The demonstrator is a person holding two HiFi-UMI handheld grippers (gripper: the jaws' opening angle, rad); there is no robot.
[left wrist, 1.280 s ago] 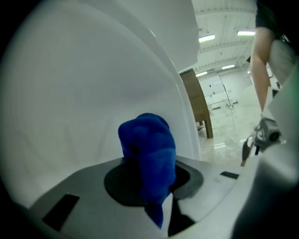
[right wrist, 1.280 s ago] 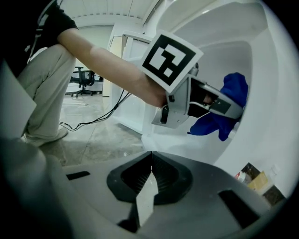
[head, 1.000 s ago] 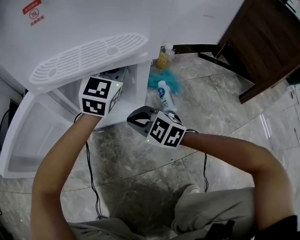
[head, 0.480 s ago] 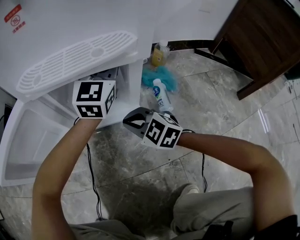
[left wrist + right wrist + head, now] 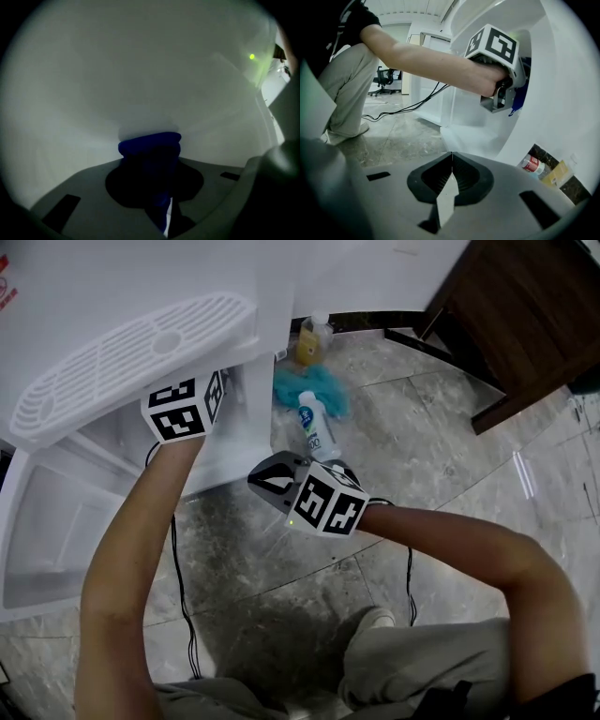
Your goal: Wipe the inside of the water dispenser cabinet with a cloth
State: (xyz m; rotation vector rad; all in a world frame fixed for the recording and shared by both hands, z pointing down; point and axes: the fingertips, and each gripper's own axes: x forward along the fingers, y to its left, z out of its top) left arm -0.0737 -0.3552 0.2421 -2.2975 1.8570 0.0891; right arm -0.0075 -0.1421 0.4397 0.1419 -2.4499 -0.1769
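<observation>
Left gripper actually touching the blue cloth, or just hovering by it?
Touching. The left gripper view shows the blue cloth bunched between the jaws of the left gripper, which are clamped on it; no gap shows.

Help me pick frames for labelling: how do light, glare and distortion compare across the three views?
Head view: evenly lit and sharp, with streaks of glare on the glossy floor. Left gripper view: dim inside the cabinet, the blue cloth nearly black, the corners vignetted, one green light spot at upper right. Right gripper view: bright and sharp, with strong fisheye bending toward the edges.
</observation>
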